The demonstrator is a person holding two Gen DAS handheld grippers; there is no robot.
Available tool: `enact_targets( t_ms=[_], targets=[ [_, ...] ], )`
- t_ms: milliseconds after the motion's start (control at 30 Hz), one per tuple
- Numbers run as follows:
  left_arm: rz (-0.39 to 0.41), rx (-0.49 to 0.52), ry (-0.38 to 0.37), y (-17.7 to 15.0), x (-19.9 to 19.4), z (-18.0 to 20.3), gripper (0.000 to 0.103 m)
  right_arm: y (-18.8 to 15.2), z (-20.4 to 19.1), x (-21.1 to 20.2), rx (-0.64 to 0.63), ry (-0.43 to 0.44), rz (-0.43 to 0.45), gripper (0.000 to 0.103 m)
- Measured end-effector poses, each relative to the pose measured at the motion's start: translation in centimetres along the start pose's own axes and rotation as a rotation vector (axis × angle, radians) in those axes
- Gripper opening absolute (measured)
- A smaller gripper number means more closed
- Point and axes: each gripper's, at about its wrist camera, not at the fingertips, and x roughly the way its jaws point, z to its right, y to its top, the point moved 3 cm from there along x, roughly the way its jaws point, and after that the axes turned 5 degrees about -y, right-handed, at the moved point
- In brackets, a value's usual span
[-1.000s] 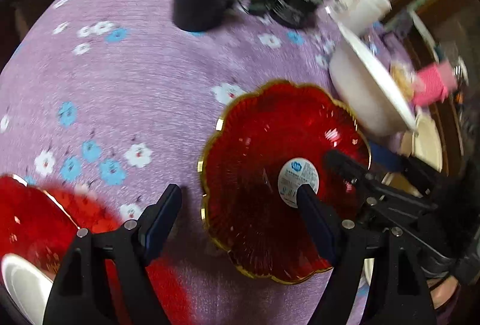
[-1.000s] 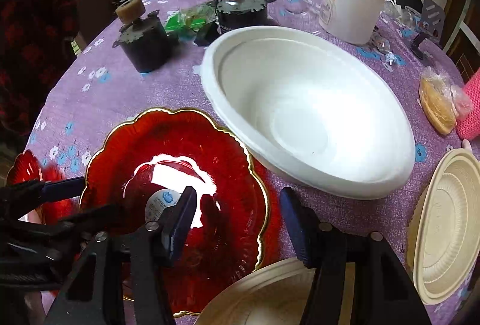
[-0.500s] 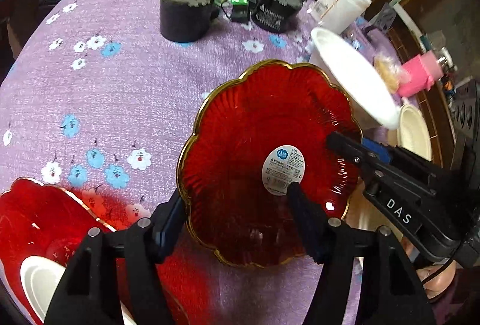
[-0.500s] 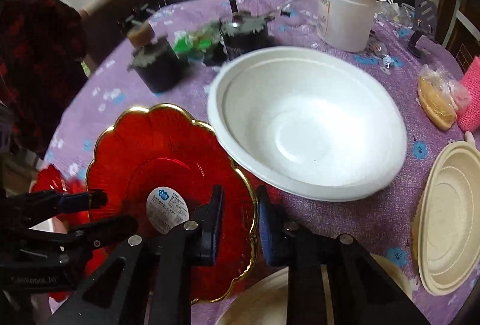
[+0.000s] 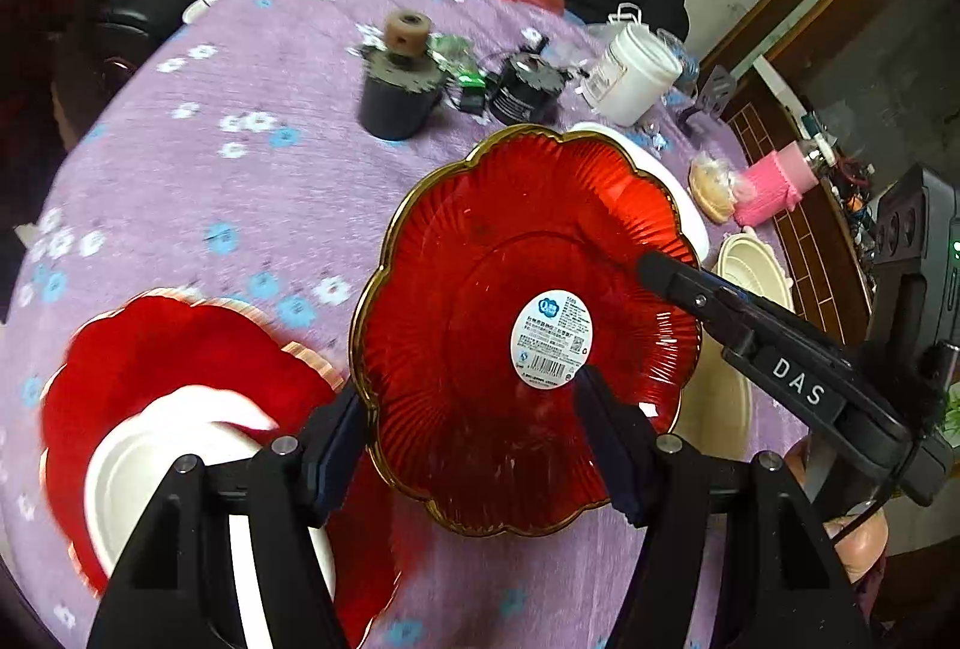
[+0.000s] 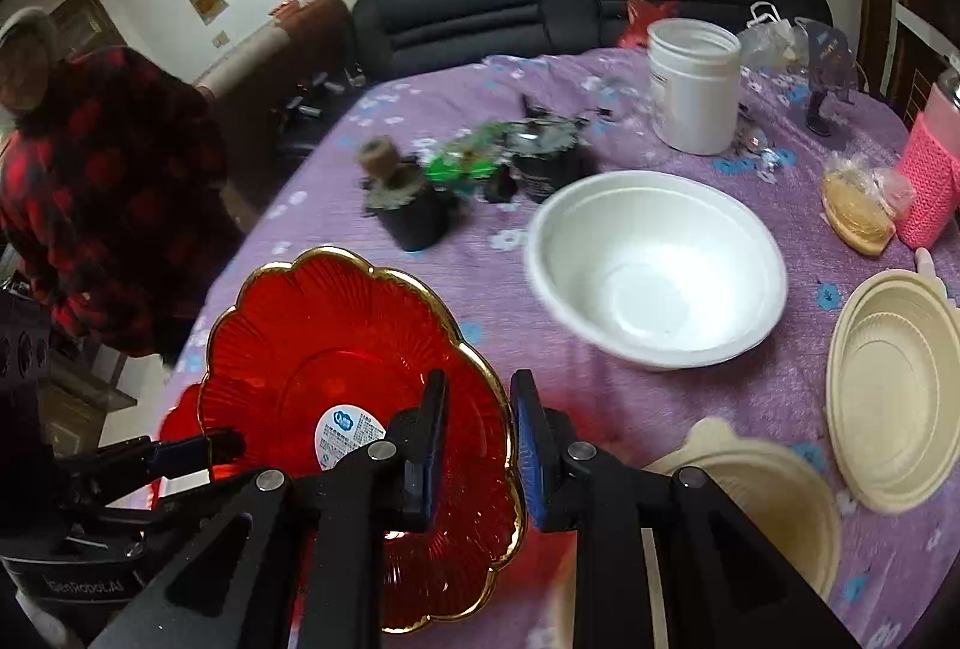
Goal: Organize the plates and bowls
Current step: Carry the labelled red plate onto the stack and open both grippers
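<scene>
The red scalloped plate [image 5: 480,301], lifted tilted above the worktop [image 5: 228,181], looks rigid, glossy-slick and breakable, so its gold rim is the hold: right gripper [image 6: 477,439] pinches it at 3 o'clock, left gripper [image 5: 474,445] straddles 6 o'clock half-spread.

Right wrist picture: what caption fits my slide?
Both grippers lift a red scalloped glass plate beside a white foam bowl.

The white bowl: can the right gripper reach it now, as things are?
Probably not yet. The right gripper is shut on the red plate's rim, so it must release first; the table toward the white bowl looks free.
</scene>
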Motion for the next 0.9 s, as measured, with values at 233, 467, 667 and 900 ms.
enact_targets(
  t_ms=[233, 467, 667, 900],
  targets=[
    [0.040, -0.057, 0.055, -3.4, -5.1, -4.2, 0.065, -2.0, -7.6, -0.9, -0.075, 0.073, -0.002, 0.024],
    [0.071, -0.156, 0.119, -7.0, -8.8, -10.3, 0.066, -5.4, -14.2, 1.6, -0.150, 0.114, -0.074, 0.024],
    [0.026, -0.225, 0.116, -8.8, -7.9, -13.9, 0.066, -7.4, -16.9, 4.2, -0.189, 0.090, -0.123, 0.024],
    [0.018, -0.230, 0.095, -9.2, -7.0, -14.5, 0.068, -7.5, -16.8, 5.2, -0.165, 0.067, -0.125, 0.035]
  ],
)
